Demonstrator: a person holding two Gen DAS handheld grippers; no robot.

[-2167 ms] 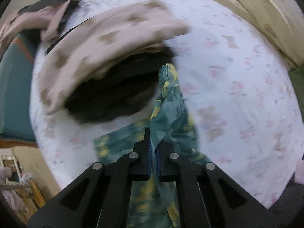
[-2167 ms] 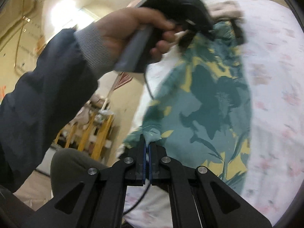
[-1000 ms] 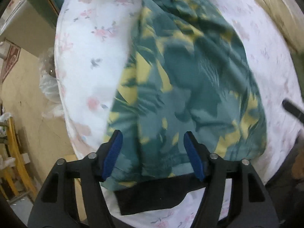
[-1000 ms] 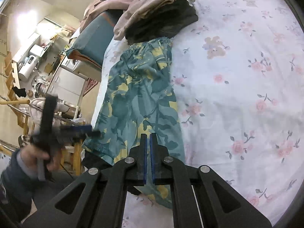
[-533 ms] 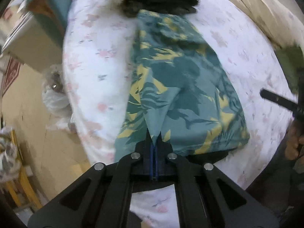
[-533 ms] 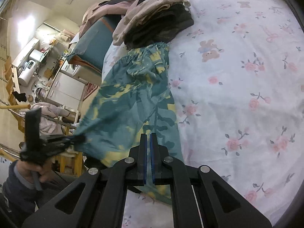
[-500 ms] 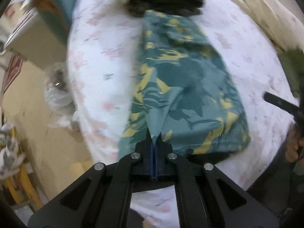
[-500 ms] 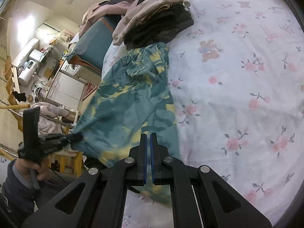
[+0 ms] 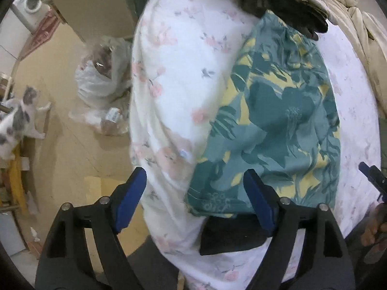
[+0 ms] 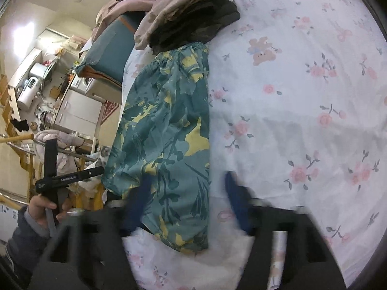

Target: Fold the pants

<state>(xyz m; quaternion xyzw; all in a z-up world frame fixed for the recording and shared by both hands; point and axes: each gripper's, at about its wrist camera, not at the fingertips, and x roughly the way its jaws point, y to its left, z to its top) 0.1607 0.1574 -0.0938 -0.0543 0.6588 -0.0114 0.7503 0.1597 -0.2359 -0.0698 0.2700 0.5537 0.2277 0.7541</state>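
pants [image 9: 278,111] lie flat on bed [image 9: 174,55], dark clothes pile [image 10: 193,26] at their 12. left claw [image 9: 197,195] & right claw [image 10: 188,203] both opening, gripping nothing.

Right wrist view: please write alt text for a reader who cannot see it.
Green and yellow leaf-print pants lie flat, folded lengthwise, on a white floral bed sheet. The right gripper hovers over their near end, blurred, its jaws opening and gripping nothing. A pile of dark and beige clothes sits at the far end.
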